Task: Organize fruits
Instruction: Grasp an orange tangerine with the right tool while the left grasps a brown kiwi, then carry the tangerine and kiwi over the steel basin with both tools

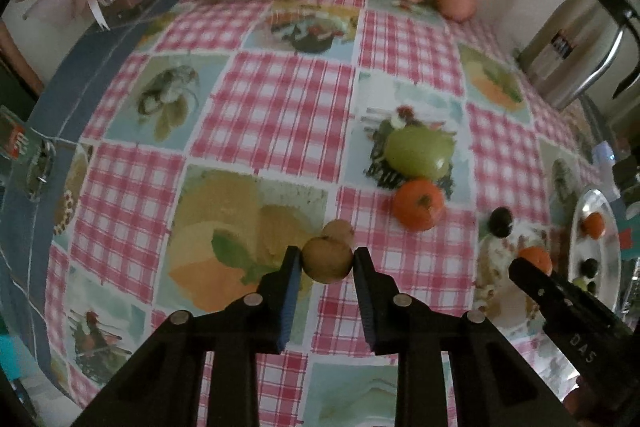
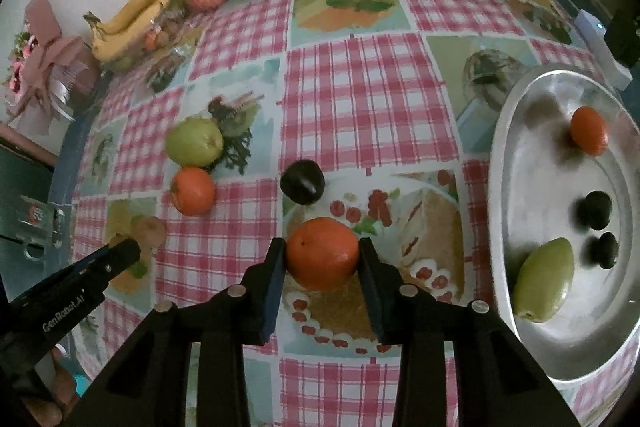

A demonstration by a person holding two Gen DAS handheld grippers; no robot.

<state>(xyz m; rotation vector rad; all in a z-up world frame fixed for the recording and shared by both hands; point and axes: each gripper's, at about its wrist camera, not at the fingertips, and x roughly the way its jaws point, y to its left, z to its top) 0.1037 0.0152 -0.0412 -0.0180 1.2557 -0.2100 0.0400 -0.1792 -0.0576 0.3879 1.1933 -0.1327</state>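
Two claws each pinch a fruit low over the bench: the left claw (image 1: 327, 259) grips a small brown fruit (image 1: 327, 259), and the right claw (image 2: 322, 254) clamps an orange (image 2: 322, 254). The silver plate (image 2: 516, 163) lies at the bench's right edge, just right of the right claw and well apart from the left, so the orange probably goes in first.
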